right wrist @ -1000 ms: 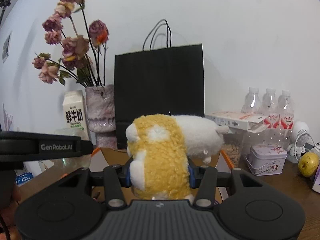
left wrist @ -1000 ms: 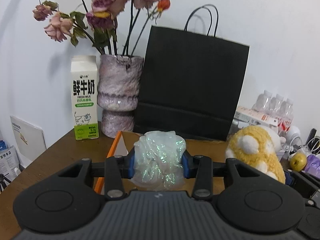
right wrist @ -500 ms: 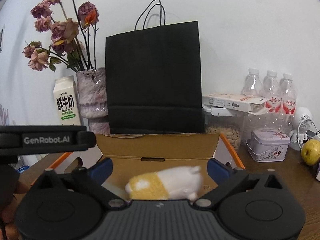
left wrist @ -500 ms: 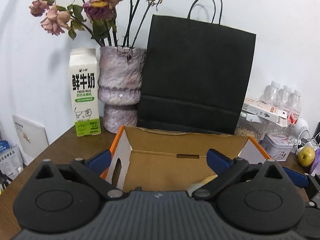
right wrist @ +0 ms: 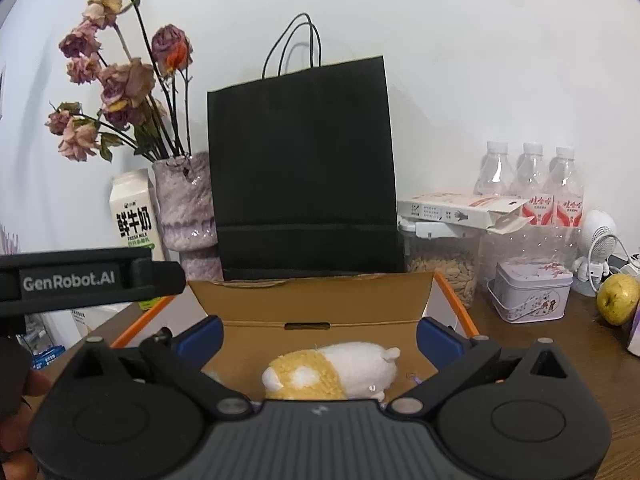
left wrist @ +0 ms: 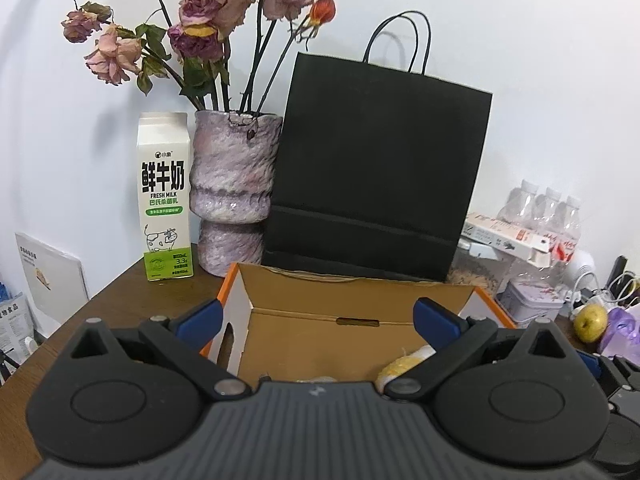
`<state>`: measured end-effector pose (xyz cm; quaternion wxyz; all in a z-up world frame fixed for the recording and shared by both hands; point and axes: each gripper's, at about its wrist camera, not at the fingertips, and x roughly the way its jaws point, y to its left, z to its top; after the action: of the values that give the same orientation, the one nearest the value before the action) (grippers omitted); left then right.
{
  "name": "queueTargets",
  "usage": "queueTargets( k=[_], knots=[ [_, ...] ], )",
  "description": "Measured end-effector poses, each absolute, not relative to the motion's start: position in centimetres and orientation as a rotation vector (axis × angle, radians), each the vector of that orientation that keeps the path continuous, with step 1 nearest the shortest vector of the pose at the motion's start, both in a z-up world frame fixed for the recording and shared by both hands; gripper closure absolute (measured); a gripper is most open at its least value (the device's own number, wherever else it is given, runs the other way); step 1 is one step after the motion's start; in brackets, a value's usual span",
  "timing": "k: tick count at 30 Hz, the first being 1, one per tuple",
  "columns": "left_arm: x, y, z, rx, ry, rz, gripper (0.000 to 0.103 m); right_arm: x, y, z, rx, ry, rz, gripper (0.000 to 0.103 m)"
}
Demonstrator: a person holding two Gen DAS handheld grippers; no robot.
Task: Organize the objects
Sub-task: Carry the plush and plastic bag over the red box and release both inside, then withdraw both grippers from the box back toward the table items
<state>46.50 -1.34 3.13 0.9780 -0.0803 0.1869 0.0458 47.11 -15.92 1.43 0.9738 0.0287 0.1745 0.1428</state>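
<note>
An open cardboard box [left wrist: 352, 308] with orange edges stands on the brown table; it also shows in the right wrist view [right wrist: 320, 300]. A yellow and white plush toy [right wrist: 336, 372] lies inside it, and its yellow edge shows in the left wrist view [left wrist: 404, 364]. My left gripper [left wrist: 318, 318] is open and empty above the box's near side. My right gripper [right wrist: 320, 338] is open and empty above the plush toy. The iridescent bundle is hidden from view.
A black paper bag [left wrist: 376, 172] stands behind the box, with a purple vase of dried roses [left wrist: 232, 184] and a milk carton [left wrist: 164, 200] to its left. At right are water bottles [right wrist: 528, 176], a tin [right wrist: 528, 292], a food jar [right wrist: 444, 264] and an apple [right wrist: 618, 298].
Both grippers opened. The left one let go of the iridescent bundle and the right one let go of the plush toy, which now lies in the box. Both grippers have pulled back slightly.
</note>
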Motion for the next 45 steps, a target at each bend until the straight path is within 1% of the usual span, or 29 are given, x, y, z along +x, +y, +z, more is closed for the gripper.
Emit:
queueTargets(
  k=[9, 22, 32, 45],
  knots=[
    [43.5, -0.6, 3.7, -0.209, 0.347, 0.048, 0.0, 43.9, -16.5, 2.7, 0.032, 0.296, 0.294, 0.0],
    [37.9, 0.8, 3.2, -0.157, 0.313, 0.053, 0.0, 38.2, -18.3, 2.7, -0.016, 0.265, 0.31, 0.0],
    [34.1, 1.9, 1.6, -0.115, 0.287, 0.05, 0.0, 34.3, -18.7, 1.2, -0.046, 0.265, 0.329, 0.0],
    [29.8, 2.6, 0.0, -0.077, 0.327, 0.016, 0.0, 29.5, -18.8, -0.8, -0.047, 0.284, 0.347, 0.0]
  ],
)
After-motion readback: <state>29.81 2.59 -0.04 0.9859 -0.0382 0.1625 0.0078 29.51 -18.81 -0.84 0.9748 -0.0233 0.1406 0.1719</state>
